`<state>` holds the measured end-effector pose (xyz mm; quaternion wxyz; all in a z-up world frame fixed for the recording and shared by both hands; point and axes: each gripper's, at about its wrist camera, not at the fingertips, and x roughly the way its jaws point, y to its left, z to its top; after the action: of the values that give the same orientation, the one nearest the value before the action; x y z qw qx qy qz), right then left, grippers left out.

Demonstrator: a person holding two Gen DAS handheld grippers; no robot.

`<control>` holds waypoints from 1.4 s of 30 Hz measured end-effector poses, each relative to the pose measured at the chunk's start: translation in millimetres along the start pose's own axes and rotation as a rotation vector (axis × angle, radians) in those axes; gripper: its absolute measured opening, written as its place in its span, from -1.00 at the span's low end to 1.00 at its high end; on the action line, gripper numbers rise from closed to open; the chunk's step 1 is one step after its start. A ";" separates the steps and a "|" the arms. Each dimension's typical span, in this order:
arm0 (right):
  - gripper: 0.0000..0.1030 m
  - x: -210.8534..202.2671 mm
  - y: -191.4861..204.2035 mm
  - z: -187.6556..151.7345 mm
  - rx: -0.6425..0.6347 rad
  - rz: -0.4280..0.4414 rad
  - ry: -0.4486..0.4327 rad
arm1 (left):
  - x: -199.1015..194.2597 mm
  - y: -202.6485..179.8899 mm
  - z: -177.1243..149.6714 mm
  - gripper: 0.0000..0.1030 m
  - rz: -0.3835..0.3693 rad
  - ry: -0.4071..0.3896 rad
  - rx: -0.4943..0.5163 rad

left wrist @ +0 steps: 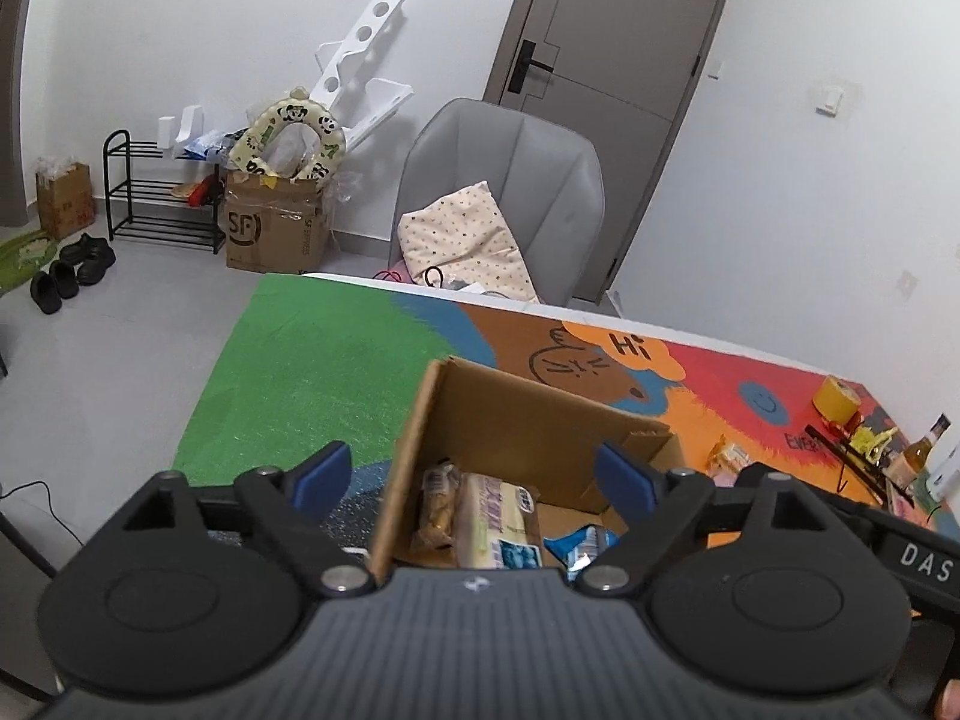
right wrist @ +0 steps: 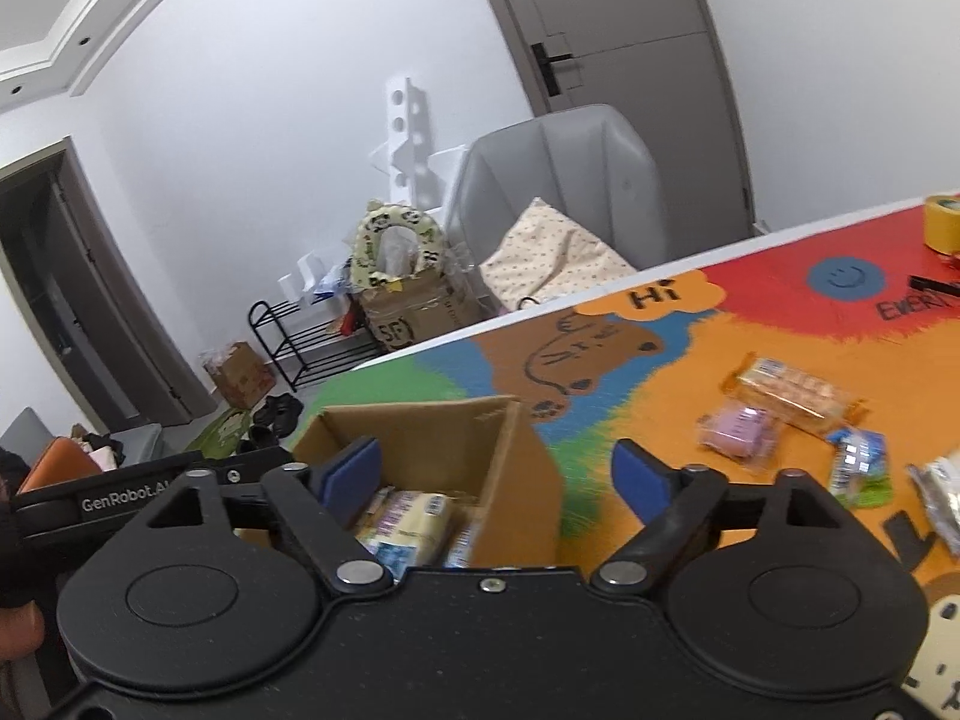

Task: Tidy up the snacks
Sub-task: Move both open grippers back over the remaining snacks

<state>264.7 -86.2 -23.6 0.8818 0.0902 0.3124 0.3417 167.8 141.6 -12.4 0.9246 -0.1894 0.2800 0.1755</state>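
Both grippers, left gripper [left wrist: 471,477] and right gripper [right wrist: 498,477], are shown with jaws spread wide and empty above the cardboard box [right wrist: 516,450]; the light, crinkly pink snack packet [right wrist: 741,431] is best pinched across its middle.

A table [right wrist: 660,360] under a bright cartoon mat fills the frame's right. On it sit an open cardboard box [right wrist: 516,456] lower centre, loose snack packets [right wrist: 780,390] at right, and a yellow tape roll [right wrist: 942,225] at upper right.

Left gripper [left wrist: 471,471] and right gripper [right wrist: 497,471] angle downward (fingers spread wide, nothing held).
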 end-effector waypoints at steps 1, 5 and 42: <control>0.76 -1.9 -4.6 -0.5 0.008 -0.014 -0.001 | 1.1 -4.8 -0.7 0.72 0.001 0.007 0.005; 0.87 -10.7 -20.2 -1.8 0.020 -0.060 0.004 | -0.9 -22.4 -4.7 0.74 -0.021 0.011 0.041; 0.99 -77.9 -159.5 -23.0 0.132 -0.305 -0.013 | 12.2 -153.3 -41.5 0.81 -0.253 0.071 0.225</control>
<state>293.2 -258.4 -63.1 0.9175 0.1018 0.3387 0.1819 224.6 -7.2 -12.9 0.9443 -0.1246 0.3041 0.0185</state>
